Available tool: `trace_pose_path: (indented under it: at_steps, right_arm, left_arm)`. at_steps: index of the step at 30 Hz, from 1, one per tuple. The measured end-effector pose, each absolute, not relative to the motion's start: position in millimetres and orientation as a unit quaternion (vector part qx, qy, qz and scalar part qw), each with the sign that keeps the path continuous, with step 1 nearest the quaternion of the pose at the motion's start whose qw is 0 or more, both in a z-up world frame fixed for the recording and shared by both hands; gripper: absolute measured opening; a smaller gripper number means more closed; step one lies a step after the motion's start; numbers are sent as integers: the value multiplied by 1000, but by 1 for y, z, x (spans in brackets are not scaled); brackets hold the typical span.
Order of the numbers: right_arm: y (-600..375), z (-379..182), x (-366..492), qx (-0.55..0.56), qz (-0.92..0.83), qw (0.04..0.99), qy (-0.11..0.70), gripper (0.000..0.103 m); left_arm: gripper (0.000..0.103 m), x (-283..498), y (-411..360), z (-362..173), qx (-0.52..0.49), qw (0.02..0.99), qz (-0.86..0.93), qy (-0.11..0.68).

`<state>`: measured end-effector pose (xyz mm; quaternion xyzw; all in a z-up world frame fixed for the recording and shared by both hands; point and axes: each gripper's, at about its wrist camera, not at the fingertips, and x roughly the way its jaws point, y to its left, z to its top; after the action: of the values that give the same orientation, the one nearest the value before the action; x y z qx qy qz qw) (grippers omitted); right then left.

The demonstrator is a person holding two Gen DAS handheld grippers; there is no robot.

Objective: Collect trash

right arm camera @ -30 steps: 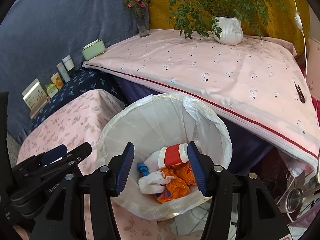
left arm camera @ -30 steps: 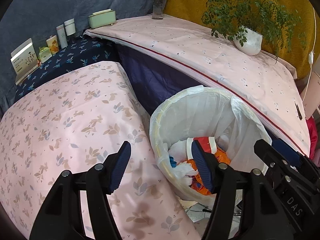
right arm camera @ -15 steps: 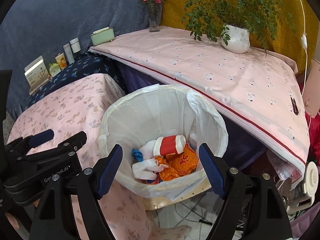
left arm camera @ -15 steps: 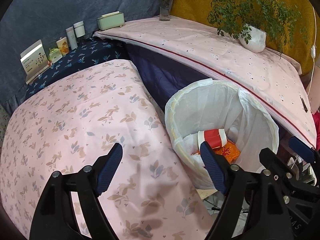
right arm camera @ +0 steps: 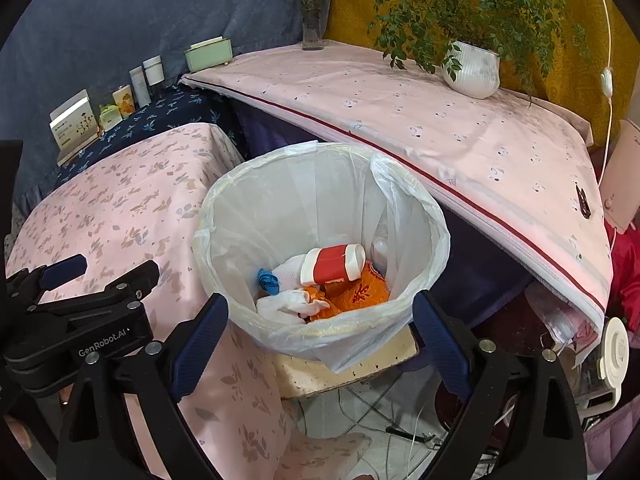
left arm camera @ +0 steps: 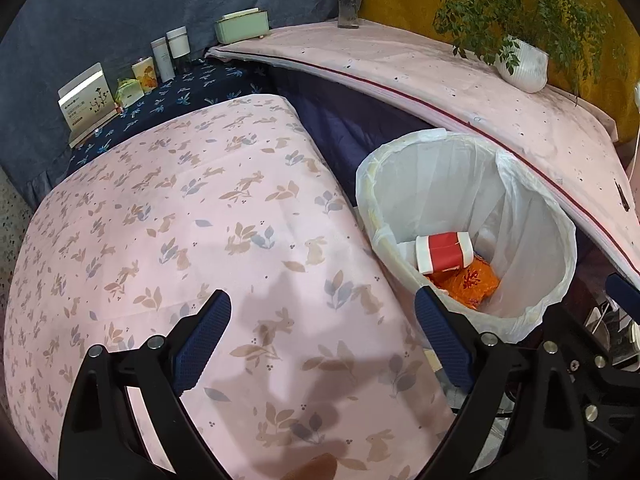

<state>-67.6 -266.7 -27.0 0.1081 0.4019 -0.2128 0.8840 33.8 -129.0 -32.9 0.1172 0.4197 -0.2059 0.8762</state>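
Note:
A bin with a white liner (right arm camera: 404, 200) (left arm camera: 532, 200) stands between two cloth-covered tables. Inside lie a red-and-white container (right arm camera: 334, 265) (left arm camera: 444, 253), an orange wrapper (right arm camera: 360, 290) (left arm camera: 470, 282), white crumpled paper (right arm camera: 288, 306) and a blue scrap (right arm camera: 267, 279). My right gripper (right arm camera: 320, 344) is open and empty, above and in front of the bin. My left gripper (left arm camera: 320, 344) is open and empty over the pink floral table (left arm camera: 180, 220), left of the bin. The left gripper also shows in the right wrist view (right arm camera: 80, 304).
A long pink-clothed table (right arm camera: 440, 120) runs behind the bin with a white plant pot (right arm camera: 472, 70), a flower vase (right arm camera: 312, 28) and a green box (right arm camera: 209, 54). Bottles and cards (right arm camera: 132, 92) stand on a dark blue cloth. Cables and clutter (right arm camera: 608, 352) lie on the floor at right.
Both grippers have pulled back and up from the bin and their jaws have opened wider. The left gripper has shifted left over the floral table.

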Motion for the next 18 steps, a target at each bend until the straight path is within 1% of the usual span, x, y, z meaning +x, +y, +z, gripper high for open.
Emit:
trace_pose_path:
  at_steps: [5, 18]
  right_arm:
    - [-265, -32, -75, 97, -220, 882, 405, 96]
    - [-261, -41, -84, 97, -219, 880, 411, 96]
  left_arm:
    - [91, 29, -124, -37, 120, 877, -201, 420]
    - [91, 22, -115, -44, 118, 876, -195, 424]
